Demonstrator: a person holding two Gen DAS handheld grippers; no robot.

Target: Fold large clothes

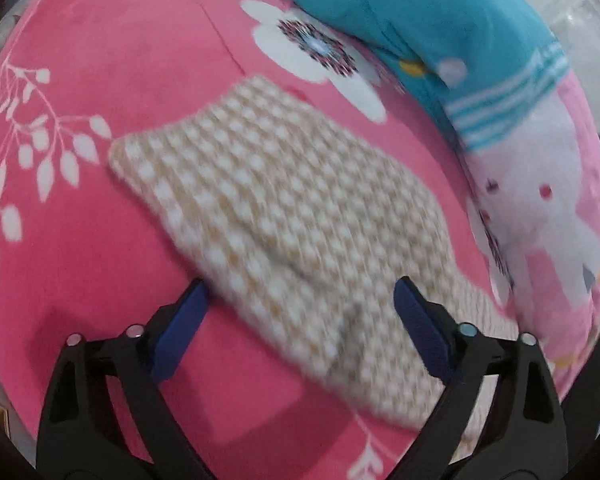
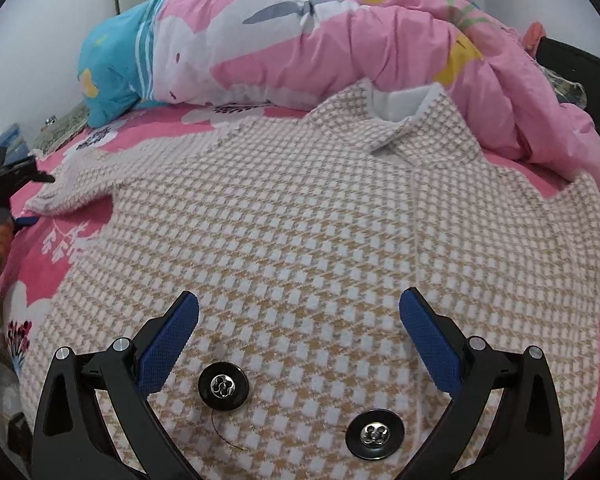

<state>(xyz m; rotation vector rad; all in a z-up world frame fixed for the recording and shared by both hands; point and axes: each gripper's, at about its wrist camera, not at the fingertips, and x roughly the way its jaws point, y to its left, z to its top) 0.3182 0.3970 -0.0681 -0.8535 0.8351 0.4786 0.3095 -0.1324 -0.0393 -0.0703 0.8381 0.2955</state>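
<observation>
Two black buttons [image 2: 223,386] are sitting between the wide, empty right claw [image 2: 299,312], on the thick, soft checked jacket [image 2: 300,208] lying flat ahead. Beyond the left claw [image 1: 300,300], also gaping and holding nothing, its sleeve [image 1: 268,208] is offering a cuff edge worth pinching.

No text, label, brand, number or sign can be read in either view. The printed surfaces carry only pictures and patterns, no lettering.
</observation>
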